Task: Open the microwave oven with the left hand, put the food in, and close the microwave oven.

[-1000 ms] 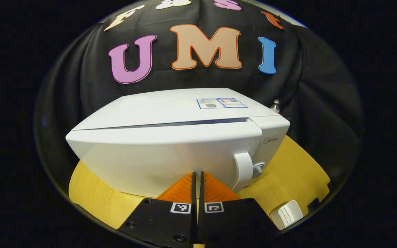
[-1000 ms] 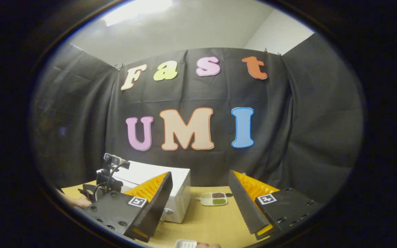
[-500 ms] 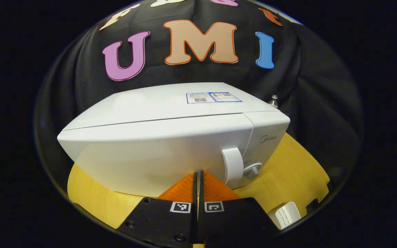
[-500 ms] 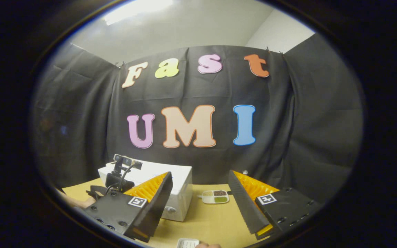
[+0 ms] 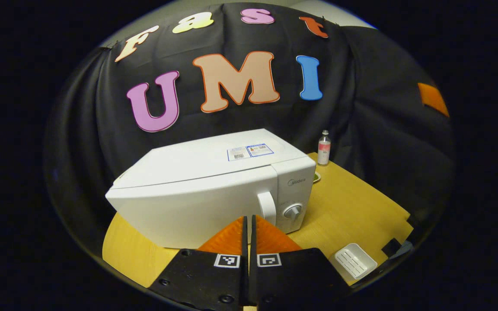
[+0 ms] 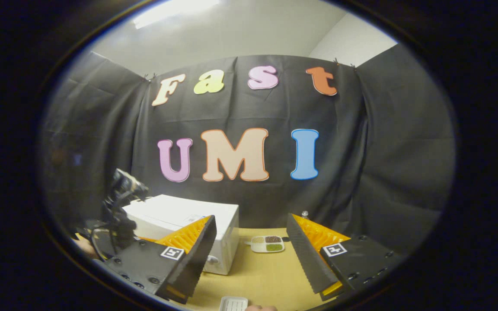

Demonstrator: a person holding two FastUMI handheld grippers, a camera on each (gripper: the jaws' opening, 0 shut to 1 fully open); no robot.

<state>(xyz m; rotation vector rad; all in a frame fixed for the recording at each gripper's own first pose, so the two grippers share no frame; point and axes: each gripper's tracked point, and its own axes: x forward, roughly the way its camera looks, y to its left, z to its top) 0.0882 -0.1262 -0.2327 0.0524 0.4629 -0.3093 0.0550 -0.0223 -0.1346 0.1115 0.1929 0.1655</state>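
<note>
The white microwave stands on the wooden table with its door closed; its handle and knob face me. My left gripper is shut with nothing in it, a short way back from the door. In the right gripper view the microwave is at the lower left, and the other gripper hovers in front of it. A small divided dish of food sits on the table to the microwave's right. My right gripper is open and empty, above the table.
A small bottle stands at the table's back edge by the black cloth wall. A white ribbed tray lies near the front right edge, and it also appears as the tray at the bottom of the right gripper view.
The microwave door went from slightly ajar to fully closed. My left gripper then drew back from the door and rose a little. The right gripper barely moved.
</note>
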